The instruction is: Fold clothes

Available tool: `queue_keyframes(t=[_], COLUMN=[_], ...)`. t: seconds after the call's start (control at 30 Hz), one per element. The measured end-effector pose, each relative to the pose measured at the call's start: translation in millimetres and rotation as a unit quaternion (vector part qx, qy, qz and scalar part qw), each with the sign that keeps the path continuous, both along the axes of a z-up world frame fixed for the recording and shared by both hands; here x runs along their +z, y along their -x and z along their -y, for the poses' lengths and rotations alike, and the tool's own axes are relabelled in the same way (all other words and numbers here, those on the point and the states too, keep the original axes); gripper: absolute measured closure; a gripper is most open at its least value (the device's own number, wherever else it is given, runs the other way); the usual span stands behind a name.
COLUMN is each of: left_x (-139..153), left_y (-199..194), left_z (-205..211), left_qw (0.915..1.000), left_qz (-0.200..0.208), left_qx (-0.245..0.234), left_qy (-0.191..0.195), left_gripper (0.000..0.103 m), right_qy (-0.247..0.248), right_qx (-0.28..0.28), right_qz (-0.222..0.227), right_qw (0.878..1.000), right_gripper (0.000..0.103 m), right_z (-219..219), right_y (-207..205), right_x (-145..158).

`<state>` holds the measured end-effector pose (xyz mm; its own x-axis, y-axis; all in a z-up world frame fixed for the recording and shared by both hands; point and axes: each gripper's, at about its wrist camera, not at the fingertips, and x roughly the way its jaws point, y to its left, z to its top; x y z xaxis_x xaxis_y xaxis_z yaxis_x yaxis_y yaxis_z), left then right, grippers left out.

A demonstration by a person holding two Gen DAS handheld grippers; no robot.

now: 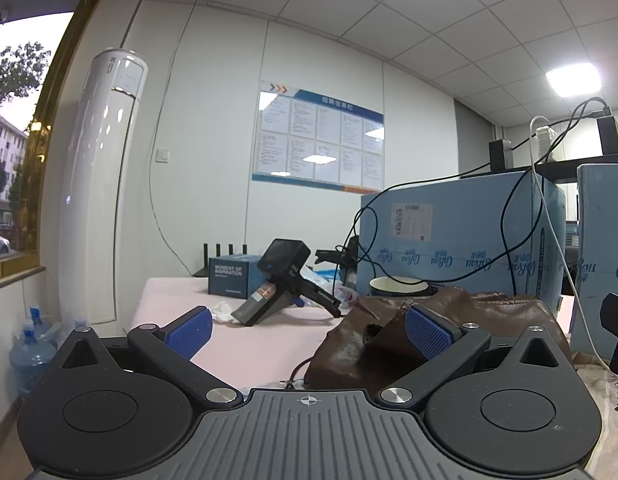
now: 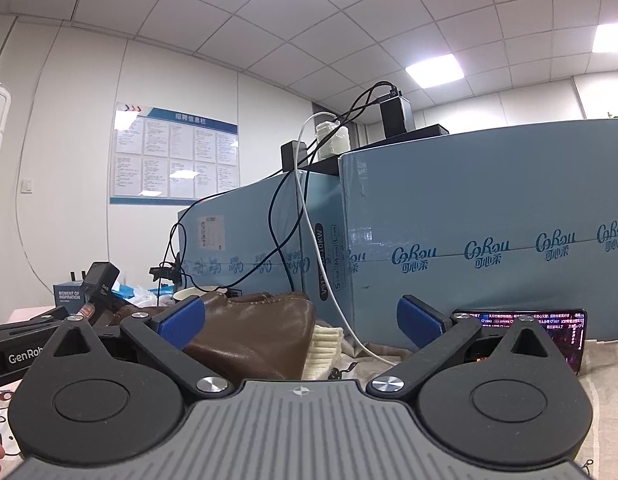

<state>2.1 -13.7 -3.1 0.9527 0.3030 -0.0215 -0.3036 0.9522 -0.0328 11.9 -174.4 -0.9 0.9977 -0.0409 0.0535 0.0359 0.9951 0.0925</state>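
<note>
A brown leather garment (image 1: 437, 332) lies crumpled on the pink table (image 1: 249, 344), just ahead of my left gripper (image 1: 309, 332). That gripper is open, and its right blue pad (image 1: 427, 332) is close against the leather. In the right wrist view the same brown garment (image 2: 253, 336) is bunched in front of my right gripper (image 2: 301, 320), with a cream ribbed knit (image 2: 323, 348) showing beside it. The right gripper is open too, its left pad (image 2: 181, 318) near the leather, nothing held between its fingers.
Big blue cartons (image 2: 469, 248) stand right behind the clothes, with black and white cables (image 2: 309, 216) hanging over them. A phone (image 2: 549, 332) leans by the right pad. A spare gripper (image 1: 281, 284), small box (image 1: 229, 276) and bowl (image 1: 397, 286) sit farther back.
</note>
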Motion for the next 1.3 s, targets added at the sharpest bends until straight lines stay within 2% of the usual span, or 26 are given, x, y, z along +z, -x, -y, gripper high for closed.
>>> queue_keyframes(t=[0.57, 1.3], left_x=[0.5, 0.5], left_y=[-0.8, -2.5], left_z=[0.5, 0.4], left_qw=[1.0, 1.0], left_qz=[-0.001, -0.004], left_qx=[0.002, 0.003], left_qy=[0.002, -0.001], left_gripper=[0.0, 0.0], right_qy=[0.011, 0.009], right_qx=[-0.001, 0.007], right_qz=[0.013, 0.0], right_qw=[1.0, 1.0], right_gripper=[0.0, 0.0], right_z=[-4.2, -3.6], right_y=[3.8, -1.6], right_x=[-0.2, 0.4])
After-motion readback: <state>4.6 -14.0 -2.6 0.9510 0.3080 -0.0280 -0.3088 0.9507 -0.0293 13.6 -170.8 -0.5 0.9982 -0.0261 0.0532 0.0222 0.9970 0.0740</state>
